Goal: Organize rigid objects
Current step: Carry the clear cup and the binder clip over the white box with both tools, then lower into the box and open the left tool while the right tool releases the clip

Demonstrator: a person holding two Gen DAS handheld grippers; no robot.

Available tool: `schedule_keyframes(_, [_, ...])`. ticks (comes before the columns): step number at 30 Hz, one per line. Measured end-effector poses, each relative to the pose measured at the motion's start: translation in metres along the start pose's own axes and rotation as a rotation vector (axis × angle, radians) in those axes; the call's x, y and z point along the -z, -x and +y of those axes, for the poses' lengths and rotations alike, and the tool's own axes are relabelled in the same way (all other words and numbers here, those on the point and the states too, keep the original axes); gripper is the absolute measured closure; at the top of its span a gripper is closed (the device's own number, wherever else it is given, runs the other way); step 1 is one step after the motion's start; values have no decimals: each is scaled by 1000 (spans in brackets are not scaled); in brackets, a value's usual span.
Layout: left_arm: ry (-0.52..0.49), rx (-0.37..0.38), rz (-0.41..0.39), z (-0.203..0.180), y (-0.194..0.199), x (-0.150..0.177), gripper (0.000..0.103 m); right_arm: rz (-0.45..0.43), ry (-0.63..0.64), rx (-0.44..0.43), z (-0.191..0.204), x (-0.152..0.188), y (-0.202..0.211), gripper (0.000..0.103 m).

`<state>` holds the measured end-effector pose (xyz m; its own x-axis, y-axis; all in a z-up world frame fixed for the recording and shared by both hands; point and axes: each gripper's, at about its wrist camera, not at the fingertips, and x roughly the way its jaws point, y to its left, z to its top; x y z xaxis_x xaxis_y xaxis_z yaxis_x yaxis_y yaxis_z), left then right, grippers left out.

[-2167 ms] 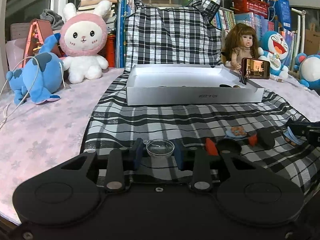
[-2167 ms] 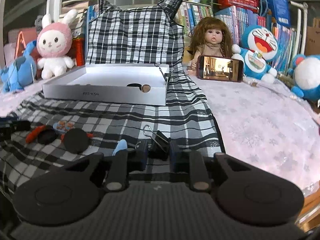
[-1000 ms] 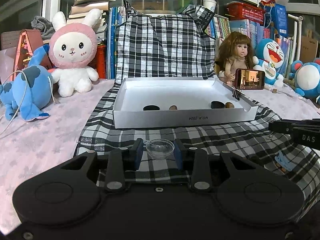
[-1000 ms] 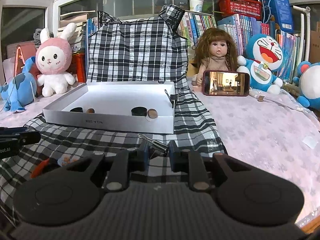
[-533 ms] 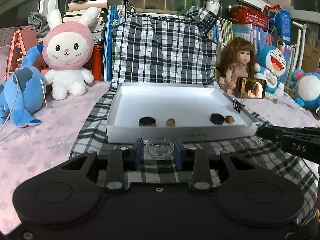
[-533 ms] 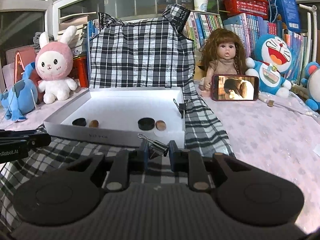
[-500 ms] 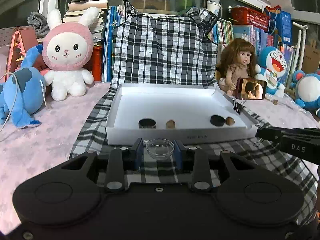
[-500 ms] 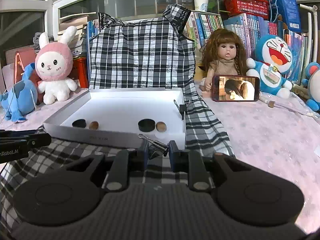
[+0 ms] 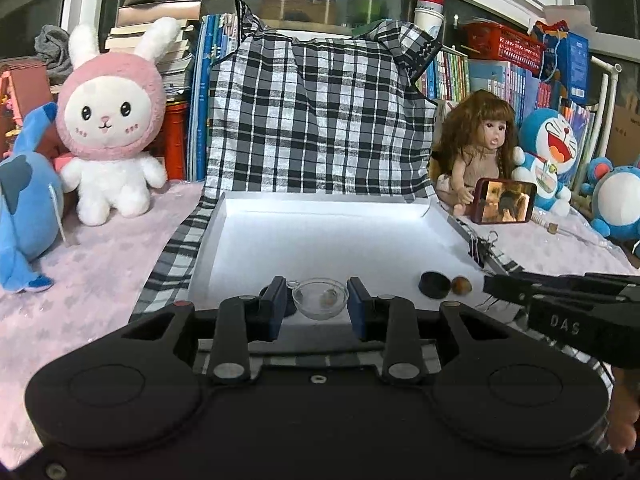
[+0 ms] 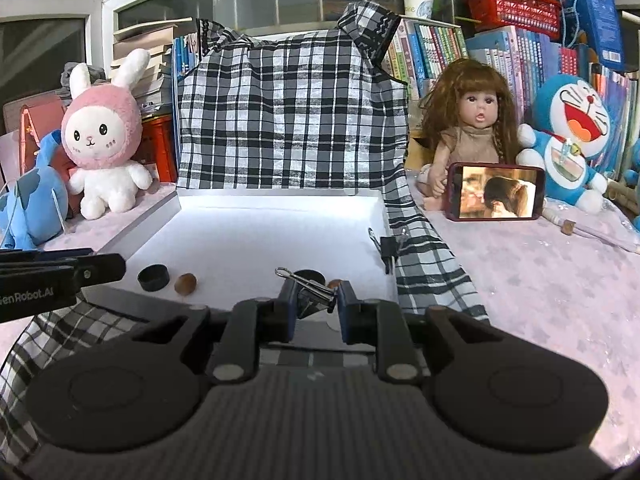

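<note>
Four in box: two black round caps (image 9: pixel 434 283) and two brown nuts (image 9: pixel 461 284) lie in the shallow white cardboard box (image 9: pixel 320 236), frame centre.
Left gripper (image 9: pixel 319 299): clamps a small clear glass dish (image 9: pixel 319 298), lower centre, above the box's near edge.
Right gripper (image 10: pixel 317 298): closed on a black metal binder clip (image 10: pixel 310 292), lower centre.
Remaining: likely both releases.

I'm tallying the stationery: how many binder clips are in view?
2. One binder clip is pinched in the right gripper over the white box's near edge; another is clipped onto the box's right wall. More may be hidden behind the grippers.

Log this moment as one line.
left gripper: holds clear dish | right gripper: holds binder clip | both over white box
</note>
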<state>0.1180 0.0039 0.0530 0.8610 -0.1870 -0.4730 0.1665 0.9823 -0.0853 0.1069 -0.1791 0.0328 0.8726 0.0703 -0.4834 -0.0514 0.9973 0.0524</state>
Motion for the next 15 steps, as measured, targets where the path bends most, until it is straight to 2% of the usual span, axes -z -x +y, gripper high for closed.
schedule_keyframes(8, [12,16,29,1,-26,-13,72,34,-7,-23,3,-13,-20,78])
schedule_keyframes(15, [27,30,69,8,-49,-26,72,113,-56,-94,-3,-33,-47,78])
